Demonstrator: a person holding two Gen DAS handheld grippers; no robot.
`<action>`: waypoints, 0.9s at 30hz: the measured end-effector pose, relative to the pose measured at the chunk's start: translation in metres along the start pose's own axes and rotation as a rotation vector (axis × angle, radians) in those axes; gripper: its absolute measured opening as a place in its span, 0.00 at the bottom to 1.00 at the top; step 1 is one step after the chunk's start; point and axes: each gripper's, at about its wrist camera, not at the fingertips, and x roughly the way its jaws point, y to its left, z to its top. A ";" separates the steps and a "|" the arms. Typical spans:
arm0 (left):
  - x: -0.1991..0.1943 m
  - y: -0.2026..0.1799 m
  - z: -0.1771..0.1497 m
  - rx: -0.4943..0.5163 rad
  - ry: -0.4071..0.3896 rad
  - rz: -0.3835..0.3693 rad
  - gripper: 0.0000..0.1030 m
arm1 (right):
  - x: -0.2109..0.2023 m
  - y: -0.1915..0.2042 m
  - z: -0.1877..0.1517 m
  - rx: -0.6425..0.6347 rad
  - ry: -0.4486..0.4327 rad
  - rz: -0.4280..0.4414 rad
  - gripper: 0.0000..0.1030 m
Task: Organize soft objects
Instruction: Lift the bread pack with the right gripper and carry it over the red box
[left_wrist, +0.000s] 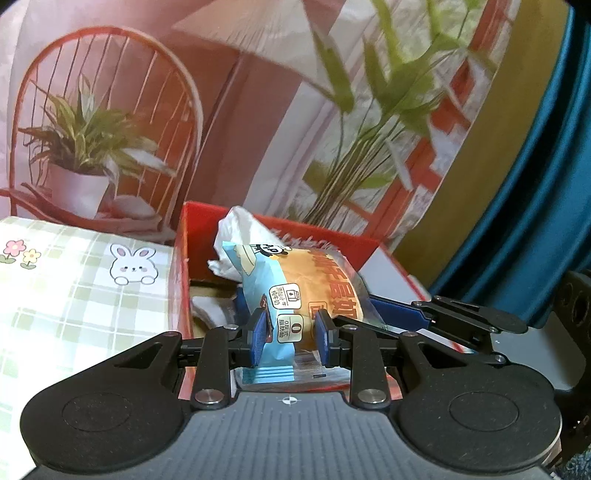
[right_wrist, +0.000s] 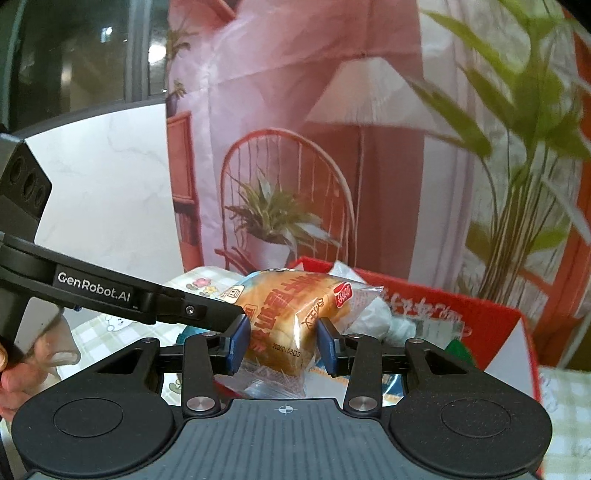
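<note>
A packaged bread bun (left_wrist: 295, 291) in a blue and clear wrapper is held above a red box (left_wrist: 184, 236). My left gripper (left_wrist: 290, 338) is shut on the blue end of the packet. My right gripper (right_wrist: 282, 343) is shut on the other end of the same bun (right_wrist: 284, 317), its blue pads pressing the bread. The right gripper's arm reaches in from the right in the left wrist view (left_wrist: 461, 317); the left one crosses in from the left in the right wrist view (right_wrist: 110, 291). A crumpled white plastic bag (left_wrist: 240, 229) lies in the box behind the bun.
A green checked cloth with a rabbit print (left_wrist: 74, 280) covers the surface left of the box. A printed backdrop with a chair, lamp and plants (left_wrist: 110, 129) hangs close behind. A blue curtain (left_wrist: 535, 184) is at the right.
</note>
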 end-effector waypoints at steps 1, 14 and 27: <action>0.005 0.001 0.000 -0.002 0.009 0.007 0.28 | 0.004 -0.004 -0.002 0.022 0.005 0.006 0.36; 0.013 0.005 -0.001 0.003 0.026 0.027 0.29 | 0.035 -0.025 -0.025 0.110 0.160 0.043 0.31; -0.004 0.010 -0.001 -0.003 -0.003 0.114 0.31 | 0.069 -0.031 -0.015 0.238 0.229 0.040 0.29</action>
